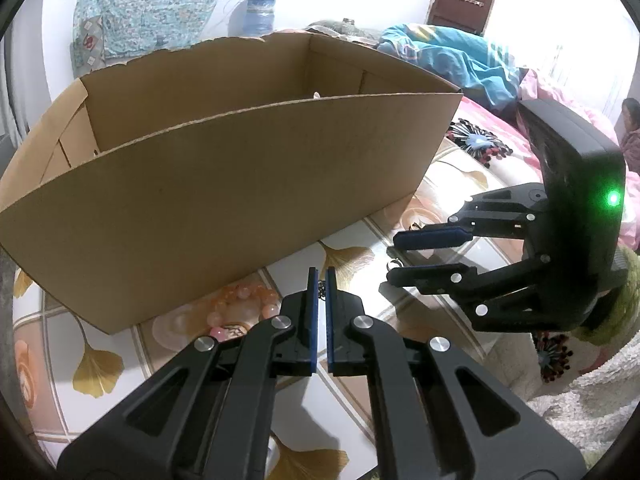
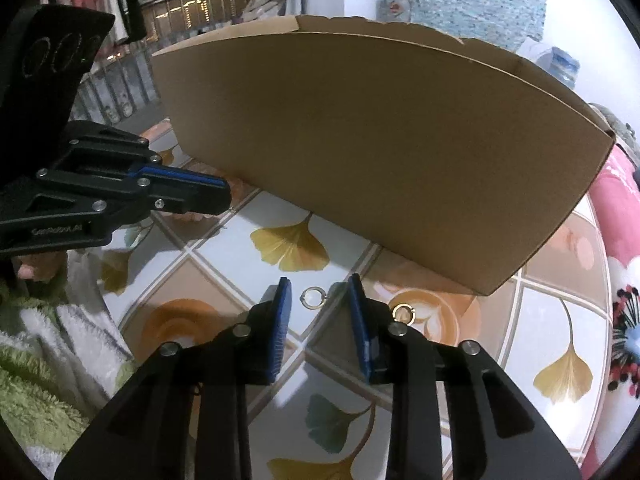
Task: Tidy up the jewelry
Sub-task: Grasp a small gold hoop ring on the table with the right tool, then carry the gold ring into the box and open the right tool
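An open cardboard box stands on the leaf-patterned table; it also shows in the right wrist view. My left gripper is nearly shut, with a bit of dark chain showing between its tips; I cannot tell if it is gripped. An orange bead bracelet lies just left of it beside the box. My right gripper is open, low over the table, with a silver ring between its tips. A gold ring lies just right of its right finger.
The table has a tiled ginkgo-leaf cover. A green and white towel lies at its left edge. A bed with pink and blue bedding is behind. A water jug stands by the wall.
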Demonstrator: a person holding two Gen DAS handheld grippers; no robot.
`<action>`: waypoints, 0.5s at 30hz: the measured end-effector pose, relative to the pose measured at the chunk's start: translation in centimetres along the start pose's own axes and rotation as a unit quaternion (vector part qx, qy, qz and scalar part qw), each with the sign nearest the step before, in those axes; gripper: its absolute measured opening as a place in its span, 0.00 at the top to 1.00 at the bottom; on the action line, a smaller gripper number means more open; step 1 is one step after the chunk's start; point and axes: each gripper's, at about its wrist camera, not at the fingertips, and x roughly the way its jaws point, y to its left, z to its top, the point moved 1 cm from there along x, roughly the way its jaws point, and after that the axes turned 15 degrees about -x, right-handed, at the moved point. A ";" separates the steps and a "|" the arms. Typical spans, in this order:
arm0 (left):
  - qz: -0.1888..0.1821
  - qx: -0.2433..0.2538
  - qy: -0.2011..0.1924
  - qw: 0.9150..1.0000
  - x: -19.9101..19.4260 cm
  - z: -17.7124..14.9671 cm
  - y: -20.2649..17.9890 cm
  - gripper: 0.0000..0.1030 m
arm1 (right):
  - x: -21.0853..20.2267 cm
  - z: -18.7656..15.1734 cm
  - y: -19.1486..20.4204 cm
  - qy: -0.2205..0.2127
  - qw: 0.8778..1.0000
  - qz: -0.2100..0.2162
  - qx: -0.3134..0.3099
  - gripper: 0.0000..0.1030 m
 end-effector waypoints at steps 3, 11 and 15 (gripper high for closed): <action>0.000 0.000 0.001 1.000 0.0 0.0 0.0 0.98 | 0.0 0.1 0.1 0.000 1.000 0.008 -0.002 0.86; 0.000 0.000 -0.002 1.000 -0.2 -0.1 0.1 0.98 | -0.1 0.1 0.2 -0.003 1.000 0.007 0.005 0.88; 0.001 0.002 -0.005 1.000 -0.4 -0.1 0.0 0.98 | -0.6 -0.2 0.0 -0.008 1.000 0.003 0.011 0.88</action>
